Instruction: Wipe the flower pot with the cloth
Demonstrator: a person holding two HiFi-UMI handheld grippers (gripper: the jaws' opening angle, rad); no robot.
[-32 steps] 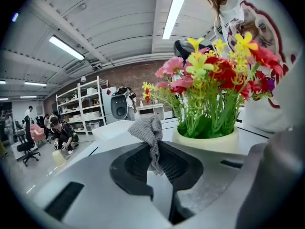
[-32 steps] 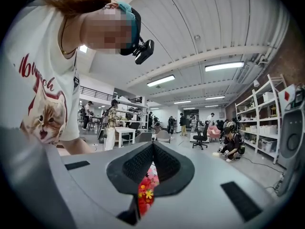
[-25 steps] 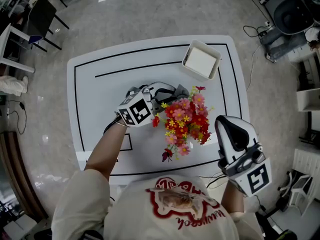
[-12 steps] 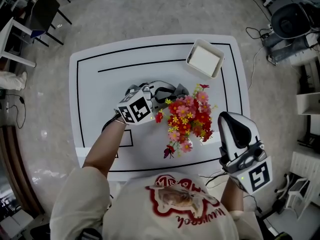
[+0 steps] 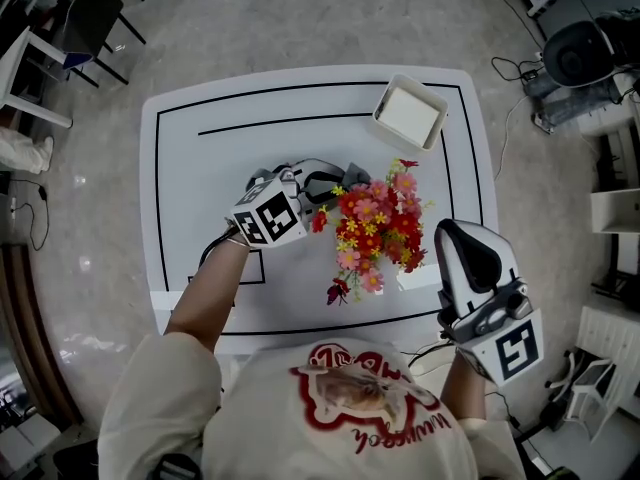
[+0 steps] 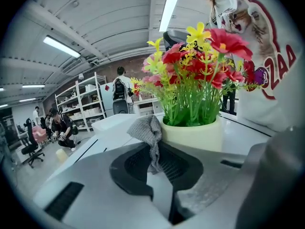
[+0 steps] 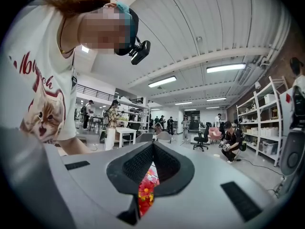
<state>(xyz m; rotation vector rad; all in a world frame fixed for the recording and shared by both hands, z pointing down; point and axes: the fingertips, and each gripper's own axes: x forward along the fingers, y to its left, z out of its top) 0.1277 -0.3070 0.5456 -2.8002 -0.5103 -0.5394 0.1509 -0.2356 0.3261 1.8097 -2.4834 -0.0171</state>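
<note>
Flower pot (image 6: 193, 133) on table (image 5: 200, 168), right of centre. Cloth (image 6: 148, 130) just left of pot, pinched in left gripper (image 6: 156, 163). Tray (image 5: 408, 116) behind pot, at far right corner. Right gripper (image 5: 458, 236) right of pot, apart, over near edge.

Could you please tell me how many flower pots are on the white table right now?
1. The flower pot stands right of the table's middle, beside the cloth pinched in the left gripper. None seems hidden.
</note>
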